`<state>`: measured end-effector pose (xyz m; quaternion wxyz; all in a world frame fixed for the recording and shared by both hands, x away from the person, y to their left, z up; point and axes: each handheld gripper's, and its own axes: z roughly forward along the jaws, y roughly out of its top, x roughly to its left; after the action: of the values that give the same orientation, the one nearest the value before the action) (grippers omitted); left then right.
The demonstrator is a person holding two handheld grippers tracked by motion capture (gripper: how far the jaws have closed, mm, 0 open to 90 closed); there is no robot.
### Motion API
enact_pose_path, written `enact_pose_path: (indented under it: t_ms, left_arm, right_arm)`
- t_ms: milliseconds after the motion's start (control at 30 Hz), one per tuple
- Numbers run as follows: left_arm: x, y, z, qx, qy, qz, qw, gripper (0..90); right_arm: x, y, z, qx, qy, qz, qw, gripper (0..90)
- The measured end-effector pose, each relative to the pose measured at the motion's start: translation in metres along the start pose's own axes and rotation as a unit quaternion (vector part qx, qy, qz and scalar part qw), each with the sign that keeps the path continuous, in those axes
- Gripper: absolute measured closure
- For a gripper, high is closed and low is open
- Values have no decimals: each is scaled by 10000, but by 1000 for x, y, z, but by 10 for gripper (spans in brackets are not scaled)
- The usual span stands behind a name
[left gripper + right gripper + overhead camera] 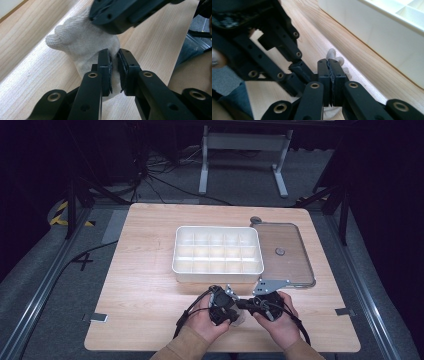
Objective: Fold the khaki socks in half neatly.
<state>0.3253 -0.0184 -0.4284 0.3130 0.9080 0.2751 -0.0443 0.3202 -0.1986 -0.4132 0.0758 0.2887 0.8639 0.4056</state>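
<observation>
- Roughly, big to small: bench (150, 270), then the white compartment box (218, 255) mid-bench with its clear lid (285, 252) lying beside it.
- White knit glove (82, 42) lies on the bench at the near edge, between both claws.
- Right claw (331, 75) is pressed together, pinching the glove fabric.
- Left claw (114, 71) is slightly spread, cloth between the pads, no real squeeze.
- Handling guess: light, limp, stretchy; bunches easily. Grab cuff edge, not fingers.
</observation>
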Motion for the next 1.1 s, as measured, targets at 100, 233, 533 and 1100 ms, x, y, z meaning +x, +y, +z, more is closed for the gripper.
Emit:
enact_pose_path:
  t_ms: [100,233,533,1100]
  left_arm:
    - [0,0,0,12,-26,8,10000,792]
    - [-1,1,-1,101,-42,33,9999,779]
    - [-2,-1,1,70,-154,22,9999,752]
    - [0,-3,-8,-11,-297,16,9996,834]
  right_arm:
    - [0,-1,4,27,-9,23,10000,895]
    - [0,-3,8,161,-100,-23,9998,896]
    - [-2,-8,11,336,-164,7,9993,896]
    - [-5,-16,13,480,-121,96,9987,893]
